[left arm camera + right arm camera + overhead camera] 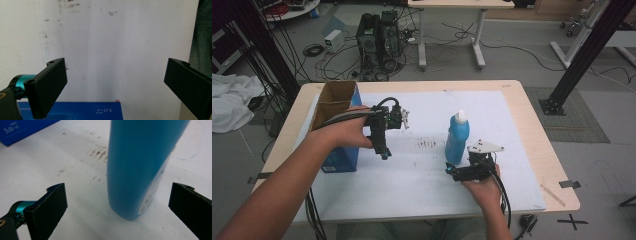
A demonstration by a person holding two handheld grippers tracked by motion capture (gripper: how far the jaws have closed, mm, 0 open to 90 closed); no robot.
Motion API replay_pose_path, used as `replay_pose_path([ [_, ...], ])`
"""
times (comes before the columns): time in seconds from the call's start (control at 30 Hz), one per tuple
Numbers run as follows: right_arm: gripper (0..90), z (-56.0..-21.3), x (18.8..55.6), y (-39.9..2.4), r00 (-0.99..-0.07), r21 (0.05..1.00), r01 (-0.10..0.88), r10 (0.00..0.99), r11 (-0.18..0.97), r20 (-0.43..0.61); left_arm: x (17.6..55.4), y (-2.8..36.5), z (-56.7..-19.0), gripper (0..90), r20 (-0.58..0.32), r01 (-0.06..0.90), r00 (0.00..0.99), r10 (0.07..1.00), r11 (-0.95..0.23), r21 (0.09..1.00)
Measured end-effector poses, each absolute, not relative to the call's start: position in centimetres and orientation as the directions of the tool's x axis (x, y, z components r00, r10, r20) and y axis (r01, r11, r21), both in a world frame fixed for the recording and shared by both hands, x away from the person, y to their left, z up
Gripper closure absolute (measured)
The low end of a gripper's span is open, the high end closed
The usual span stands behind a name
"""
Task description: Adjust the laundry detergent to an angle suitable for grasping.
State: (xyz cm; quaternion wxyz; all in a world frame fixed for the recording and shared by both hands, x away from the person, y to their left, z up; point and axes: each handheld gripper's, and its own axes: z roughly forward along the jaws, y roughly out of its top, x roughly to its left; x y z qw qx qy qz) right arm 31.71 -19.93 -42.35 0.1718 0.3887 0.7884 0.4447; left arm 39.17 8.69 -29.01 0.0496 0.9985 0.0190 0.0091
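Note:
A blue bottle (457, 137) with a white cap stands upright on the white sheet (422, 190), right of centre. My right gripper (450, 169) sits low just in front of it, open. In the right gripper view the bottle (140, 165) rises just beyond the right gripper (117, 195), between the lines of its wide-apart jaws, and touches neither. An open blue cardboard box (337, 125) stands at the left. My left gripper (384, 154) hangs beside it, pointing down at the sheet. The left gripper (116, 72) is open and empty, with the box's edge (75, 111) below it.
The wooden table (532, 125) carries the stained white sheet. On the floor behind are a computer tower (379, 40), tangled cables and a white desk (452, 30). Black frame posts (582, 55) stand at both sides. Cables trail from both grippers.

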Motion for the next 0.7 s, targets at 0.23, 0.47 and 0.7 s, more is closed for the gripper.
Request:
replay_pose_path([
  [0.23, 0.9, -42.6, 31.8, -19.8, -0.634, 0.828, 0.476, 0.768, 0.296, 0.091, 38.9, 8.6, -29.0, 4.5, 0.015, 0.022, 1.0, 0.023, -0.995, 0.1],
  [0.47, 0.9, -42.9, 32.0, -19.3, -0.594, 0.829, 0.49, 0.799, 0.269, 0.092, 38.7, 8.5, -29.1, 4.5, 0.018, 0.021, 1.0, 0.023, -0.995, 0.098],
  [0.7, 0.9, -43.2, 32.4, -18.8, -0.548, 0.838, 0.49, 0.832, 0.239, 0.083, 38.7, 8.7, -29.1, 4.5, 0.023, 0.024, 0.999, 0.027, -0.994, 0.102],
])
